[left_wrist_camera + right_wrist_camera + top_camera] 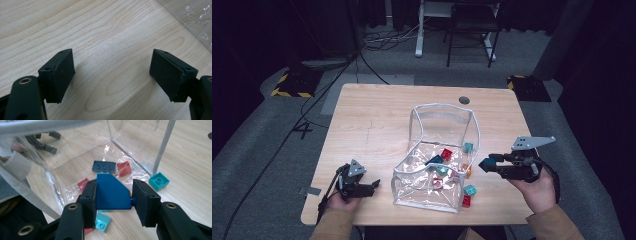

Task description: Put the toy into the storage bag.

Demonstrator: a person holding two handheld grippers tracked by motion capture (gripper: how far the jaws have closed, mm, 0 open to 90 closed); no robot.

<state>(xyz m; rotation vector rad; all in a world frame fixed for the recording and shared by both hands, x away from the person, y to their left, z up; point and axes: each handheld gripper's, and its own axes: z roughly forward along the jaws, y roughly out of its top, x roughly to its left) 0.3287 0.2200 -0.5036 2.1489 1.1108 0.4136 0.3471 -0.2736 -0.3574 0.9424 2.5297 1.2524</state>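
High view: right gripper [484, 164] raised beside the right wall of the clear bag [438, 159], jaws partly closed on a dark blue brick [486, 164]; left gripper [373, 186] low on the table [377, 107] just left of the bag, jaws apart and empty. Could snag the bag's stiff white rim on the way over and tip or drag the whole thing, with nothing pinning it down. Loose bricks inside and just outside the bag, teal [470, 190] and red [466, 201] near its front corner. Left gripper view: wide-open pads [62, 75] over bare wood, a corner of clear plastic [197, 22] at upper right. Right gripper view: blue sloped brick [112, 192] clamped between the pads, seemingly by a stud on one side, so could twist or slip out. Below, a teal brick [159, 180] outside the wall, a red [124, 168] and a dark flat one [104, 166] inside.
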